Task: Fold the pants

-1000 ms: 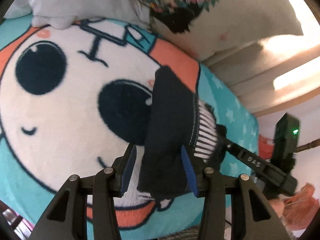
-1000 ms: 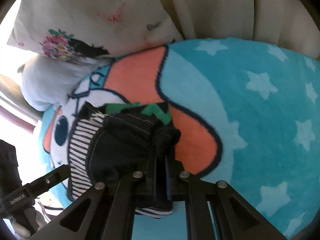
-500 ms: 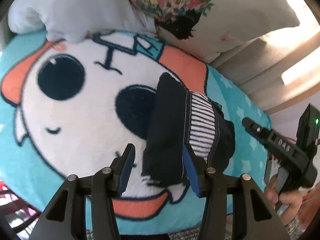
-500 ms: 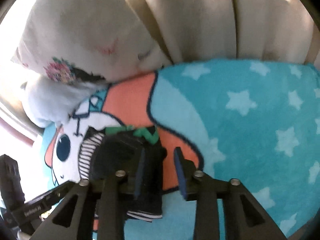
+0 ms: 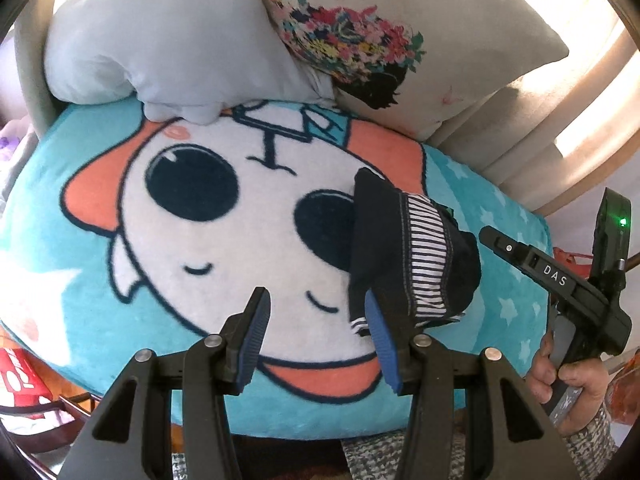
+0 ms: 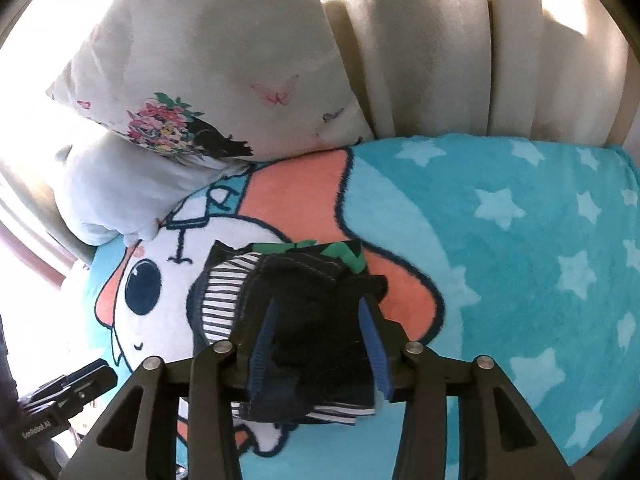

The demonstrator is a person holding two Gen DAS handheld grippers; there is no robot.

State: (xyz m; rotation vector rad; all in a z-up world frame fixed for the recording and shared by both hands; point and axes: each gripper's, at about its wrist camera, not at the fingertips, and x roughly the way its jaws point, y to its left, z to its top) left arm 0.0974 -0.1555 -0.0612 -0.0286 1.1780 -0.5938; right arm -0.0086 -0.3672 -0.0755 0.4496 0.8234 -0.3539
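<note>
The pants (image 5: 404,256) are dark navy with a black-and-white striped panel and green trim. They lie folded in a small bundle on a teal cartoon blanket (image 5: 120,280). My left gripper (image 5: 316,336) is open and empty, pulled back to the left of the bundle. My right gripper (image 6: 320,328) is open, its jaws standing on either side of the bundle (image 6: 304,304) without pinching it. The right gripper's body also shows in the left wrist view (image 5: 560,284), held in a hand.
A grey-blue pillow (image 5: 160,40) and a floral-print pillow (image 5: 400,32) lie at the back of the blanket. Cream padded cushions (image 6: 440,40) rise behind. The blanket's front edge drops off below my left gripper. Red items (image 5: 16,384) sit at lower left.
Both grippers let go of the pants and opened wide. Both have drawn back from the bundle, which now rests on the blanket.
</note>
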